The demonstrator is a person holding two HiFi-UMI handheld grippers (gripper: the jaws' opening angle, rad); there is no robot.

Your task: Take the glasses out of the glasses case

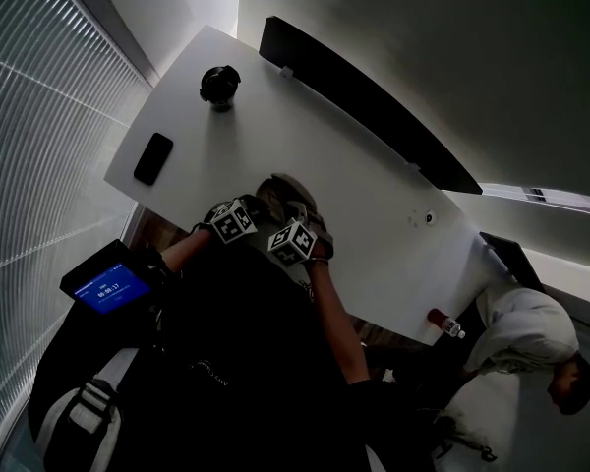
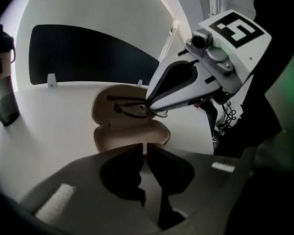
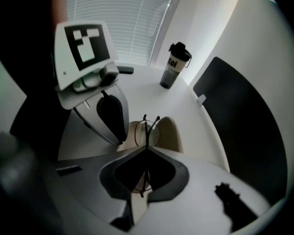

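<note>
An open beige glasses case [image 2: 132, 137] lies near the front edge of the white table [image 1: 354, 195]. Thin black-framed glasses [image 2: 129, 109] hang just above its tray, in front of the raised lid. My right gripper [image 2: 149, 105] is shut on them; in the right gripper view the wire frame [image 3: 146, 131] runs up out of its closed tips [image 3: 146, 152], over the case [image 3: 170, 133]. My left gripper [image 2: 146, 148] is shut at the case's near rim and seems to pinch it; its tip [image 3: 121, 138] touches the case's left edge. In the head view both grippers [image 1: 256, 207] [image 1: 310, 222] crowd the case [image 1: 287, 191].
A dark tumbler [image 1: 219, 85] [image 3: 175, 65] stands at the table's far left and a black phone [image 1: 153, 157] lies near the left edge. A long black panel [image 1: 364, 96] lines the far side. A small bottle [image 1: 442, 323] sits at the right corner, near a seated person [image 1: 531, 342].
</note>
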